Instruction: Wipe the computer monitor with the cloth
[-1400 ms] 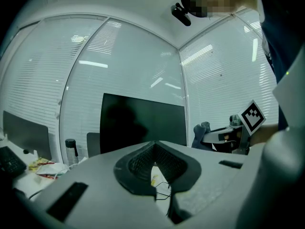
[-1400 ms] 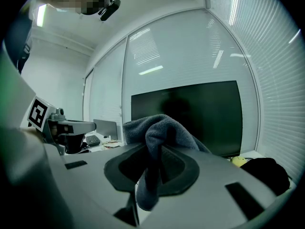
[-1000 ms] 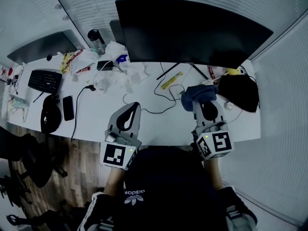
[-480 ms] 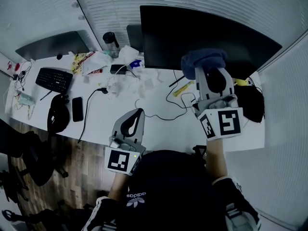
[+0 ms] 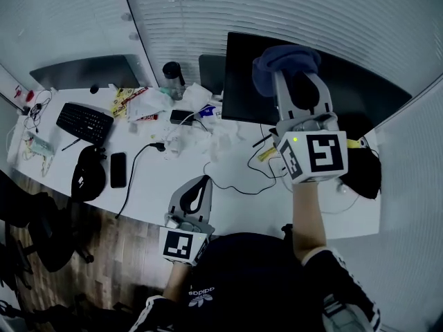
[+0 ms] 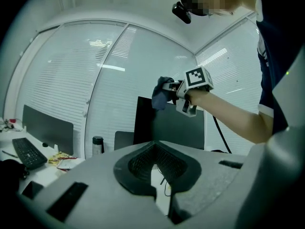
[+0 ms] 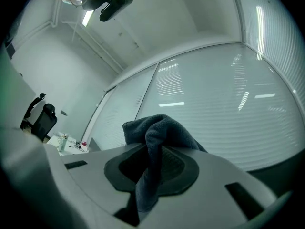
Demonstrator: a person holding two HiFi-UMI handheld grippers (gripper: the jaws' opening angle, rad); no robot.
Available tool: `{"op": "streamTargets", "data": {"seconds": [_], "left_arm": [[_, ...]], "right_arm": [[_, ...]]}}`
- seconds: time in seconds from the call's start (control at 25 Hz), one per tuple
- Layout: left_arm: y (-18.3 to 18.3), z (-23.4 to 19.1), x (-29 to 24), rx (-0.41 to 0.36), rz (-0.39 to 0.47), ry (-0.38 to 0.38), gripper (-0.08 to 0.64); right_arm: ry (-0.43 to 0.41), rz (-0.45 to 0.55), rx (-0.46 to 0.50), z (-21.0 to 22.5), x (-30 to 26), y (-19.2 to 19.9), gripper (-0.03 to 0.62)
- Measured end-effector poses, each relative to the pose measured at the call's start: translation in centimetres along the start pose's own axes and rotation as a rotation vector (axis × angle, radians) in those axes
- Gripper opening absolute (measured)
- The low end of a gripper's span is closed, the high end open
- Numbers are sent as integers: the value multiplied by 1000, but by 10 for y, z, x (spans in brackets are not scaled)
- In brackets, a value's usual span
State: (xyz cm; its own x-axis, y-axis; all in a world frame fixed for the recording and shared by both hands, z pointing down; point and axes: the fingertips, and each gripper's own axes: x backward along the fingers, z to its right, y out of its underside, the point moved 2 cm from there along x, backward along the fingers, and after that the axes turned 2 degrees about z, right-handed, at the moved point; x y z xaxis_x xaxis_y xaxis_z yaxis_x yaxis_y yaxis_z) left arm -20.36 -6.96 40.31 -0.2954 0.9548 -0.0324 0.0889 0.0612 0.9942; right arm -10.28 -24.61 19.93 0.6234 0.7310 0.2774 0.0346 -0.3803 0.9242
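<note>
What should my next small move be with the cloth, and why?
Probably tip the right hand-held gripper down and forward until the cloth presses on the monitor near its top edge. Its jaws are shut on the cloth, but its own view faces mostly window blinds, screen only at lower right, so contact seems not yet made.

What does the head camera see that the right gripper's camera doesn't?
Only the head view shows the keyboard, the phone and the left gripper, held low. Only the right gripper view shows the ceiling light. Both show the blue cloth pinched in the jaws of the right gripper, with the white window blinds behind.
</note>
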Motion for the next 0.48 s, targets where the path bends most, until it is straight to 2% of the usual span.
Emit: {"op": "streamTargets", "data": {"seconds": [0.2, 0.32, 0.48], "left_arm": [[-1, -8, -7, 13, 12, -12, 5], [-8, -12, -12, 20, 54, -24, 5], [-6, -17, -14, 11, 41, -31, 5]], "right_arm": [[-38, 8, 36, -13, -45, -1, 48], [-37, -6, 50, -17, -69, 10, 48], [-43, -36, 75, -22, -89, 32, 48]]}}
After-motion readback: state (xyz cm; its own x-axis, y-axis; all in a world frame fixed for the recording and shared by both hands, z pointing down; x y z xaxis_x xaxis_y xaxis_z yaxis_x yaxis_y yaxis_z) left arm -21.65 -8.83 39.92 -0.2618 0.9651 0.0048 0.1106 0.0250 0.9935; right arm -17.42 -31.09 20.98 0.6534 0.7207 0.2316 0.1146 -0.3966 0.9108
